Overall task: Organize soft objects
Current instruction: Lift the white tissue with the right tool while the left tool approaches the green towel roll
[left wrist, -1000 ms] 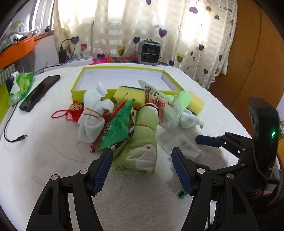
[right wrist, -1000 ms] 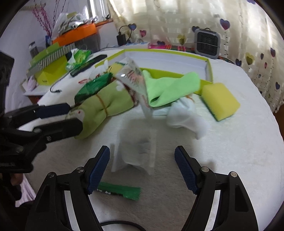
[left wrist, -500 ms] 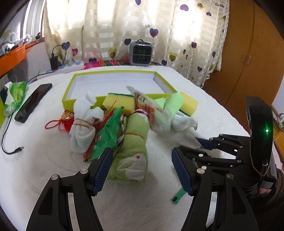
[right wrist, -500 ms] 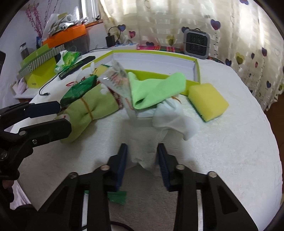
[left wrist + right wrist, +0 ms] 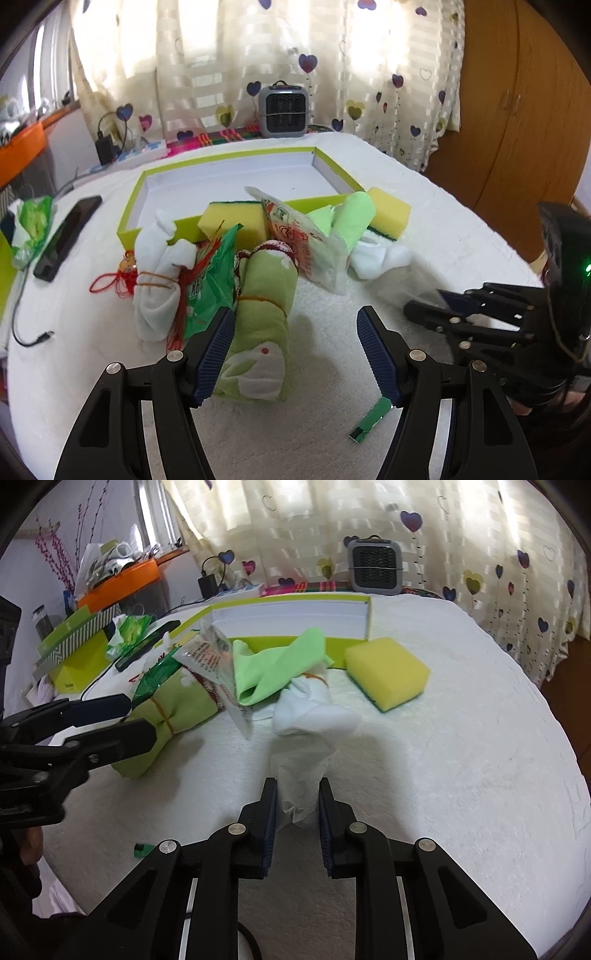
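Note:
My right gripper [image 5: 295, 797] is shut on a thin white tissue sheet [image 5: 301, 771] and holds it off the white table. My left gripper [image 5: 295, 332] is open, its left finger beside the rolled green towel [image 5: 262, 325]. A pile lies in front of the green-rimmed box lid [image 5: 236, 177]: a white rolled cloth [image 5: 159, 280], a green plastic bag [image 5: 210, 280], a printed clear packet [image 5: 306, 240], a light green cloth [image 5: 280, 664], a white sock [image 5: 310, 709] and two yellow sponges [image 5: 232, 221] [image 5: 388, 672].
A black phone [image 5: 66, 232] and a cable lie at the left. A small grey heater [image 5: 282, 110] stands at the back. A small green strip [image 5: 369, 421] lies near my left gripper. Boxes and an orange tray [image 5: 118, 583] stand at the far left.
My right gripper has closed on the tissue sheet and lifted it. My left gripper stayed open and pulled back a little.

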The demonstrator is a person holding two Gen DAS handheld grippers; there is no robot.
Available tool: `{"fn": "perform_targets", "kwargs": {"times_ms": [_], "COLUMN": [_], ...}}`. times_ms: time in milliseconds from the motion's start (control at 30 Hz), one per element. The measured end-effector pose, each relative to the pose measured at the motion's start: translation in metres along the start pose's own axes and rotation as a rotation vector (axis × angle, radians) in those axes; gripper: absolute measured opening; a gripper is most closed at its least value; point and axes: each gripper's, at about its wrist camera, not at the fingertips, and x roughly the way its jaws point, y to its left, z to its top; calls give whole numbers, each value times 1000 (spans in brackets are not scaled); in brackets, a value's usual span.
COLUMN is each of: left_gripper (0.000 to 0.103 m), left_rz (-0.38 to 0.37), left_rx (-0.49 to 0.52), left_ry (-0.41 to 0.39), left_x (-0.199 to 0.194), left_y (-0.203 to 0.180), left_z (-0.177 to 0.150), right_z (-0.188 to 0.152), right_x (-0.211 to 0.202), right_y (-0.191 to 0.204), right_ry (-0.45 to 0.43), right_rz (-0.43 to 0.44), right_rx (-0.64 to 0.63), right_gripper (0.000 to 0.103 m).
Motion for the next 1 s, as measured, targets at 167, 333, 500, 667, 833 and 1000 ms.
{"fn": "perform_targets", "kwargs": {"times_ms": [167,333,500,667,833,1000], "left_gripper": [68,68,68,68,66,50], "left_rz": [-19,57,115,110,139,161], "left_rx": [10,14,-6,-19,-11,-36], "left_ry": [16,42,85,81,85,76], "left_x": [7,15,26,31,35,35], "left_y": [-6,-1,11,13,12,19], "left_z": [0,0,-6,-3,-4,-4], "right_z": [-3,-4,-7,-6,-7,-8], "right_x": [-8,-9,-9,-7,-7,-7], "right_y": [-7,-8,-10,-12,-13,-13], "right_ry": [-24,-32,-34,-32,-30,-28], "right_rz": [-10,-4,7,16,19,21], "right_rx": [25,30,34,32,34,33], "right_gripper": [21,21,21,21,21,21]}}
